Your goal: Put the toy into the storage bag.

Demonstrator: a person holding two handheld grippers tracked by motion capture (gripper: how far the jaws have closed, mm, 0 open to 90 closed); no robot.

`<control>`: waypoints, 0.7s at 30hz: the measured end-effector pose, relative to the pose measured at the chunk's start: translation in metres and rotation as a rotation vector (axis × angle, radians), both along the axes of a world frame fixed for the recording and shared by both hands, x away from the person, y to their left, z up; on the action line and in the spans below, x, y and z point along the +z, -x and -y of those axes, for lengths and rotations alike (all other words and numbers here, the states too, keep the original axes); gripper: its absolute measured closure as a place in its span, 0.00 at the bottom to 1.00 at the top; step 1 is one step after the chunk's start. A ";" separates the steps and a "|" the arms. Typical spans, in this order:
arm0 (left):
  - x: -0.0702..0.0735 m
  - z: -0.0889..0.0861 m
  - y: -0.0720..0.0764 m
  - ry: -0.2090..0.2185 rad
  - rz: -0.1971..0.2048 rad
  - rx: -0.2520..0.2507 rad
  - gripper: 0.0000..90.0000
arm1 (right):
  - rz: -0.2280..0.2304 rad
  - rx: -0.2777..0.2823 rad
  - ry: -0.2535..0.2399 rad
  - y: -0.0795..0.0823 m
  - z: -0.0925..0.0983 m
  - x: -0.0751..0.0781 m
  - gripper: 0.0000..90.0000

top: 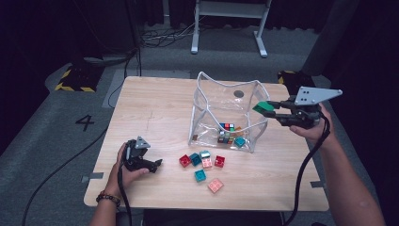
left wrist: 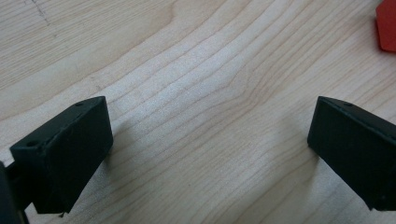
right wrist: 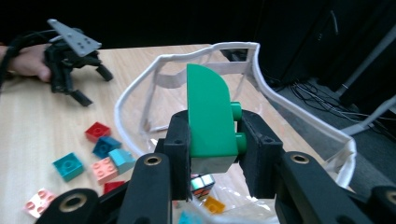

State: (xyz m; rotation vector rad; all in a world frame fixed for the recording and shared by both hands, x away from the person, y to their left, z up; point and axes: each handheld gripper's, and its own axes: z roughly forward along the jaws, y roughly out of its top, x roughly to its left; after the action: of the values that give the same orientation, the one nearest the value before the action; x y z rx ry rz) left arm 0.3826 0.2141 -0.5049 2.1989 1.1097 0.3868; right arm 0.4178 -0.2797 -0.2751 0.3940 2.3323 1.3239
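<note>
In the high view a clear plastic bag [top: 226,113] with a white rim stands open on the wooden table [top: 155,108], nearer its far right corner, and already holds several small blocks at its bottom. The right gripper [top: 269,107] is raised just beside the bag's right rim with a green block [top: 263,107] clamped at its tip, a fitting place from which to drop the block inside. Six loose blocks [top: 202,164], red, blue, teal and pink, lie on the table in front of the bag towards the near edge, probably waiting their turn. The left gripper [top: 153,165] rests low near the table's near left corner, out of the way of the work. In the left gripper view its jaws stand wide apart over bare wood, holding nothing, with a red block [left wrist: 386,28] at the picture's upper right edge. In the right gripper view the jaws are pressed on the green block [right wrist: 210,116] from both sides, its rounded end upright and its studs facing one pad; the bag's open mouth [right wrist: 243,46] lies right behind it.
</note>
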 end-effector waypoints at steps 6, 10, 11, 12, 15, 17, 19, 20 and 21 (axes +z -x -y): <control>0.000 0.000 0.000 0.002 -0.003 0.000 0.00 | -0.034 -0.004 0.005 -0.021 -0.008 0.004 0.75; 0.000 0.000 0.000 0.002 -0.002 -0.001 0.00 | -0.062 -0.011 0.015 -0.036 -0.013 0.001 0.75; 0.000 0.000 0.000 0.002 -0.002 -0.001 0.00 | -0.066 -0.015 0.027 -0.040 -0.015 0.001 0.75; 0.000 0.000 0.000 0.002 -0.003 -0.001 0.00 | -0.070 -0.022 0.037 -0.043 -0.017 0.000 0.75; 0.000 0.000 0.000 0.000 0.000 -0.001 0.00 | -0.086 -0.014 0.059 -0.054 -0.023 -0.002 0.75; 0.000 0.000 0.000 0.002 -0.003 0.000 0.00 | -0.079 -0.015 0.086 -0.060 -0.028 -0.003 0.75; 0.000 0.000 0.000 0.002 -0.002 0.000 0.00 | -0.092 -0.021 0.100 -0.067 -0.032 -0.004 0.75; 0.000 0.000 0.000 0.000 0.000 0.000 0.00 | -0.093 -0.022 0.112 -0.070 -0.034 -0.005 0.75; 0.000 0.000 0.000 0.001 -0.002 0.000 0.00 | -0.100 -0.027 0.121 -0.073 -0.036 -0.006 0.75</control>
State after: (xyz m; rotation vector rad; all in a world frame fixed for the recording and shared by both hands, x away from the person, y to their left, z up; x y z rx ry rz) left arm 0.3825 0.2140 -0.5050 2.1987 1.1101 0.3838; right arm 0.4908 -0.2433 -0.2813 0.4608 2.4652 1.1691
